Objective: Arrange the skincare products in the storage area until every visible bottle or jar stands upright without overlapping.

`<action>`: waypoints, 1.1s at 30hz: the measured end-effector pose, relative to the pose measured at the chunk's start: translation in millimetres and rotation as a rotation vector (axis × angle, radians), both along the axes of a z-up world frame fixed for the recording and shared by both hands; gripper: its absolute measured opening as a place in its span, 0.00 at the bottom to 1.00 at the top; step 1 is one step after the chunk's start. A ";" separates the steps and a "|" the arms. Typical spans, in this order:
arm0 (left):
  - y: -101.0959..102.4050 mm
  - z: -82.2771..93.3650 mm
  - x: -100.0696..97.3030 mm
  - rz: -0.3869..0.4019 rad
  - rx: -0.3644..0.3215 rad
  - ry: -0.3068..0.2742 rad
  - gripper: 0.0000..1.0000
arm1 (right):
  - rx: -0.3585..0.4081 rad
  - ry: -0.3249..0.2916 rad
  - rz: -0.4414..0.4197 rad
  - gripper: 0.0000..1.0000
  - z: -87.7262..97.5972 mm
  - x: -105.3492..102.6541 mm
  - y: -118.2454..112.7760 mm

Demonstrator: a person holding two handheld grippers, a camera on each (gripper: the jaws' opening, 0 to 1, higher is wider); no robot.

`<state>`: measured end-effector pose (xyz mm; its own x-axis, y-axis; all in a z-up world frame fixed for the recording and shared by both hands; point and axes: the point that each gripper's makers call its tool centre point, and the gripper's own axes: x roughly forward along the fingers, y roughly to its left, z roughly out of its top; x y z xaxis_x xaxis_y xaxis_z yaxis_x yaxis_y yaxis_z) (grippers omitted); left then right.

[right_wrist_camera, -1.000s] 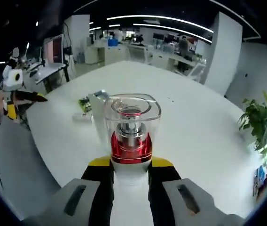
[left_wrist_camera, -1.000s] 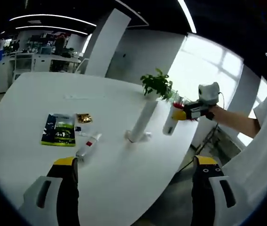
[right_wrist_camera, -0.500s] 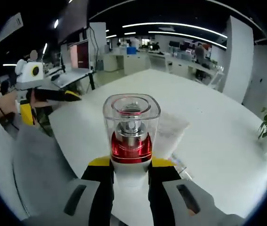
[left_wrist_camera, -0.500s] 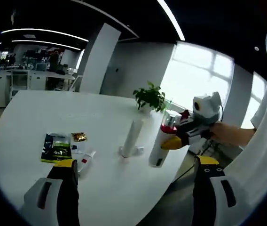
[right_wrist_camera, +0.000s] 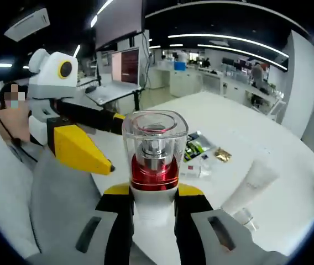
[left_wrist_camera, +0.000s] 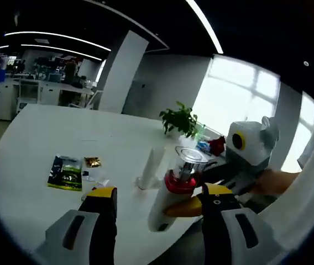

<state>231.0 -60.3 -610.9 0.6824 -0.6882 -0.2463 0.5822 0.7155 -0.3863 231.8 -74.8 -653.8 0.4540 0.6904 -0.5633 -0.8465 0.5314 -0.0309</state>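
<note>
Right gripper (right_wrist_camera: 153, 200) has its jaws closed on the white body of the pump bottle (right_wrist_camera: 155, 160), just under the red collar; the clear square cap stands above the jaws. In the left gripper view the same pump bottle (left_wrist_camera: 173, 196) hangs tilted over the near edge of the white table (left_wrist_camera: 30, 143), base toward the table, carried by the right gripper (left_wrist_camera: 201, 201) entering from the right. Left gripper (left_wrist_camera: 160, 196) has its jaws spread and holds nothing; the bottle sits between its jaw tips in that view, but whether any pad touches it cannot be told. Left gripper (right_wrist_camera: 85, 152) appears in the right gripper view just left of the bottle, yellow tip pointing at it. Farther out: a white tube (left_wrist_camera: 151, 165) stands cap-down near the table's middle; to its left lie a green sachet (left_wrist_camera: 66, 172), a small gold packet (left_wrist_camera: 93, 162) and a small item beside them, too small to name. A potted plant (left_wrist_camera: 180, 117) is at the far right edge. Judgement: step in hand is setting the bottle upright on the table. To do it well, level the base before contact, choose bare table right of the tube and well apart from it, lower until the base seats flat, then release slowly. Risk: tall, narrow bottle, top-heavy with cap; a tilted release near the edge could tip it off.
</note>
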 end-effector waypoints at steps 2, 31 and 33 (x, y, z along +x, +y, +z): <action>-2.5 -2.2 0.0 0.017 0.017 0.002 0.48 | -0.002 -0.009 -0.002 0.26 1.5 -0.6 4.9; -9.9 3.9 -6.8 -0.073 0.143 -0.008 0.23 | -0.076 -0.142 0.063 0.27 12.9 -16.0 15.6; -6.8 7.6 -9.4 -0.105 0.111 0.014 0.23 | -0.035 -0.121 0.084 0.28 17.3 -20.9 18.5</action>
